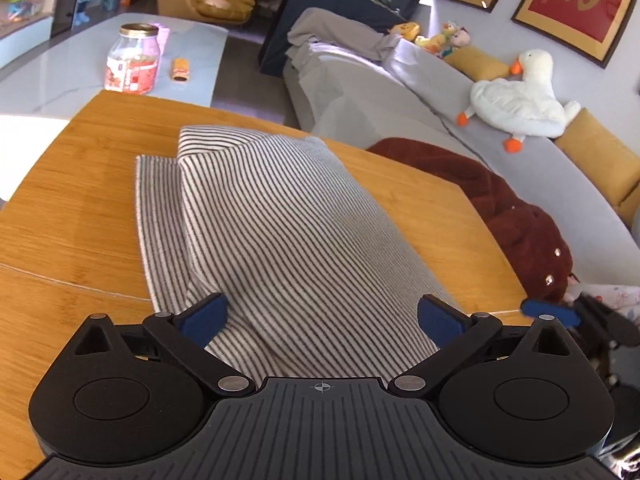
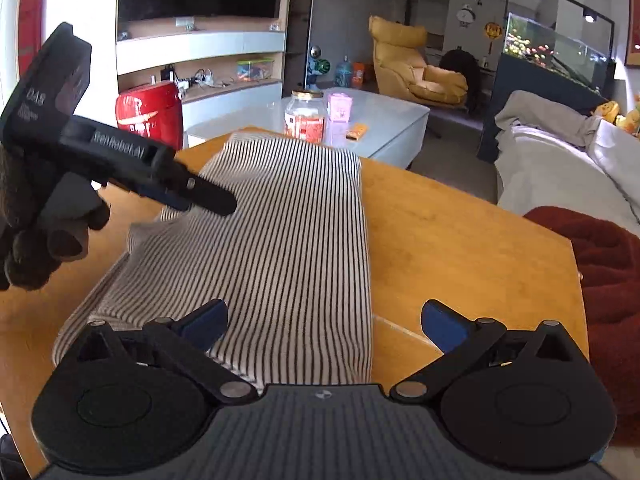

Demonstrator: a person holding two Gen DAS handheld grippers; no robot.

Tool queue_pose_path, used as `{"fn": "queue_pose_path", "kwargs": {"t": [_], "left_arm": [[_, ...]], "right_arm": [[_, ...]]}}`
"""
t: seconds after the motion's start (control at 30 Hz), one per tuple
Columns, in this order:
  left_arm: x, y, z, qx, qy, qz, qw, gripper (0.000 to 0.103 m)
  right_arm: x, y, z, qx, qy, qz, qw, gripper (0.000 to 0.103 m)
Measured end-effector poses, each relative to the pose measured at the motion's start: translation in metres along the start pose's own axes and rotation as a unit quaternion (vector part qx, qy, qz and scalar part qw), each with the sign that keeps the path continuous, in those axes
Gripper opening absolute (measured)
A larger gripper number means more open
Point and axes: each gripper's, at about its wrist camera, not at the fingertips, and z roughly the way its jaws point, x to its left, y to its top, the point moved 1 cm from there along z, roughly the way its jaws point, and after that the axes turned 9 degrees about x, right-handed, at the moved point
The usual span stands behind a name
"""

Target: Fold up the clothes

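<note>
The grey sofa (image 1: 420, 112) runs along the far wall, a beige blanket (image 1: 336, 36) heaped at one end and a white plush goose (image 1: 520, 96) lying on its seat. In front of it stands the wooden worktop (image 1: 72, 208), with a pale coffee table (image 2: 384, 120) beyond its far edge. A dark red fluffy garment (image 1: 516, 216) is bunched at the worktop's sofa side, partly hanging off it.

The striped garment (image 1: 280, 220), white with thin dark stripes, lies on the worktop in a long folded band running away from both cameras. Seen from the right wrist, its right edge is a fairly straight fold, while the left side is looser, with a rumpled layer spreading out underneath. Seen from the left wrist, the upper layer humps up over a flatter layer that shows along its left side.

The left claw (image 1: 322, 316) is spread wide, its blue-padded fingers (image 1: 206, 316) standing either side of the near part of the cloth without pinching it. In the right wrist view, the same tool appears from the side, above the garment's left edge, held in a dark-gloved hand (image 2: 36, 240).

The right claw (image 2: 324, 322) is likewise released, fingers well apart, over the garment's near right edge and bare wood.

A jar with a gold lid (image 2: 306, 114) stands on the coffee table, a small pink box (image 2: 340, 106) just beside it.
</note>
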Motion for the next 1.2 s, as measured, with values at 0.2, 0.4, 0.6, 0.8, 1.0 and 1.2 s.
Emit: {"fn": "queue_pose_path", "kwargs": {"t": [0.2, 0.4, 0.6, 0.8, 1.0, 1.2], "left_arm": [[-0.017, -0.025, -0.010, -0.004, 0.036, 0.050, 0.9981, 0.103], [-0.023, -0.048, -0.005, 0.014, 0.059, 0.087, 0.9944, 0.103], [-0.019, -0.050, -0.006, 0.016, 0.063, 0.093, 0.9935, 0.103], [-0.015, -0.054, -0.008, 0.018, 0.064, 0.089, 0.9938, 0.103], [-0.010, -0.058, -0.012, 0.017, 0.067, 0.079, 0.9944, 0.103], [-0.007, -0.065, -0.021, 0.016, 0.078, 0.076, 0.9940, 0.103]], "right_arm": [[-0.016, 0.012, 0.022, 0.004, -0.047, 0.020, 0.999, 0.103], [-0.006, -0.015, 0.039, 0.018, -0.064, 0.035, 0.997, 0.103], [-0.003, -0.024, 0.024, 0.029, -0.060, 0.033, 0.997, 0.103], [-0.002, -0.032, 0.017, 0.052, -0.036, 0.082, 0.995, 0.103], [-0.014, -0.040, 0.019, 0.063, 0.008, 0.146, 0.987, 0.103], [-0.013, -0.033, 0.013, 0.066, 0.022, 0.107, 0.992, 0.103]]}}
